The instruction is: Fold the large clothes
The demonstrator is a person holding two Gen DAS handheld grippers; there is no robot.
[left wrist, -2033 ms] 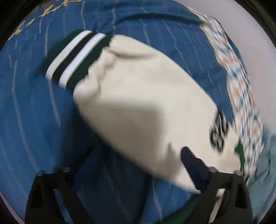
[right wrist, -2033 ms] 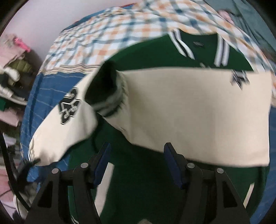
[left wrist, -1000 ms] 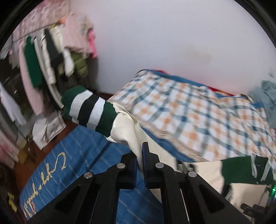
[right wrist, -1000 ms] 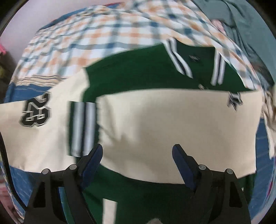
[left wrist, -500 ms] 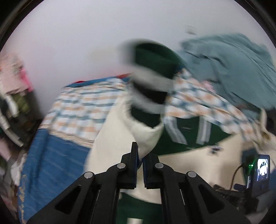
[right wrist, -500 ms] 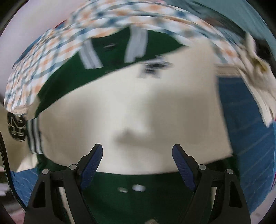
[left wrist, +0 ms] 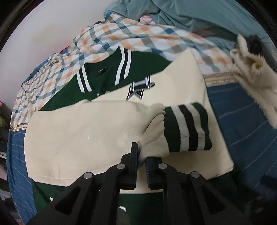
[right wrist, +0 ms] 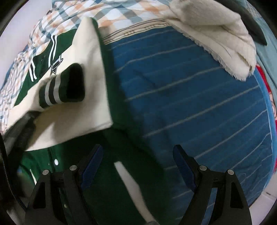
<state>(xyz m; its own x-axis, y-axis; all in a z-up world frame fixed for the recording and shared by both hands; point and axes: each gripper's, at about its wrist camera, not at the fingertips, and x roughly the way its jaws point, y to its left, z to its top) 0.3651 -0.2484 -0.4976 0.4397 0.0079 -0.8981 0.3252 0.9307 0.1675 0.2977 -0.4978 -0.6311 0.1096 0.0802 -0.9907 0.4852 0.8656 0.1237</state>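
The bed (left wrist: 242, 124) fills both views, covered by a blue striped bedspread (right wrist: 190, 86) with an orange and blue checked blanket (left wrist: 121, 34) across its far end and a teal cloth (left wrist: 199, 15) heaped beyond that. On the bedspread lies the green and cream varsity jacket (left wrist: 77, 138), collar toward the checked blanket, its green body showing at the neck and at the near hem, with both cream sleeves folded across the chest. A fluffy cream garment (right wrist: 216, 34) lies apart from the jacket, on the side where the folded cuff points. The upper sleeve (left wrist: 103, 124) runs across the jacket and ends in a green cuff (left wrist: 187, 128) banded white and black, which rests on the other sleeve near the jacket's edge. A black and white star patch (left wrist: 138, 90) sits on the cream cloth just below the striped collar. My left gripper (left wrist: 141, 155) is narrow and its jaws are opening, with a pinch of the cream sleeve just behind the cuff between them, seemingly slack now. My right gripper (right wrist: 138, 161) stands wide and holds nothing, hanging over the jacket's green hem beside the bare bedspread.
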